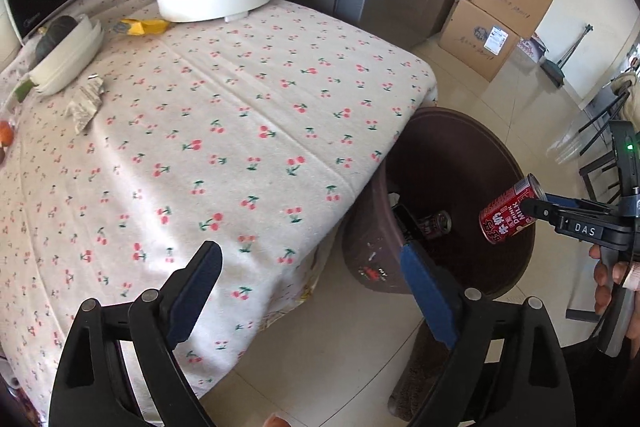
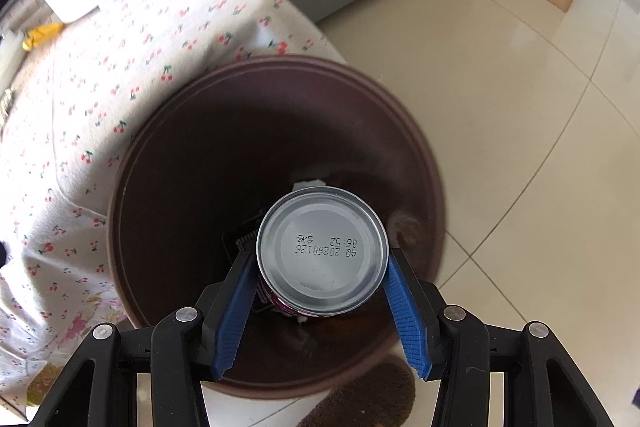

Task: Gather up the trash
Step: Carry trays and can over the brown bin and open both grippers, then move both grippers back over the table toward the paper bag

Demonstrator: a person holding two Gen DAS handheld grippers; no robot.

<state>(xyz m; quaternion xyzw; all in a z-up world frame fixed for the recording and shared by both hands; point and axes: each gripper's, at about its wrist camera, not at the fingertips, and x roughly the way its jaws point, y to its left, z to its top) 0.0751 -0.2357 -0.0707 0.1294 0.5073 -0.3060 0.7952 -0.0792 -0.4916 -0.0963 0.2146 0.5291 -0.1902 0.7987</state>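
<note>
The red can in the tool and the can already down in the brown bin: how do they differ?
The red can is clamped in the right tool, hanging over the bin's opening; the other can lies loose at the bottom. The held can is brightly lit, its red label readable; the other can sits in shadow and looks dark. Both are small drink cans with silver ends.

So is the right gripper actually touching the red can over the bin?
Touching. In the right wrist view both blue pads of the right gripper press the sides of the red can, held above the brown bin.
</note>
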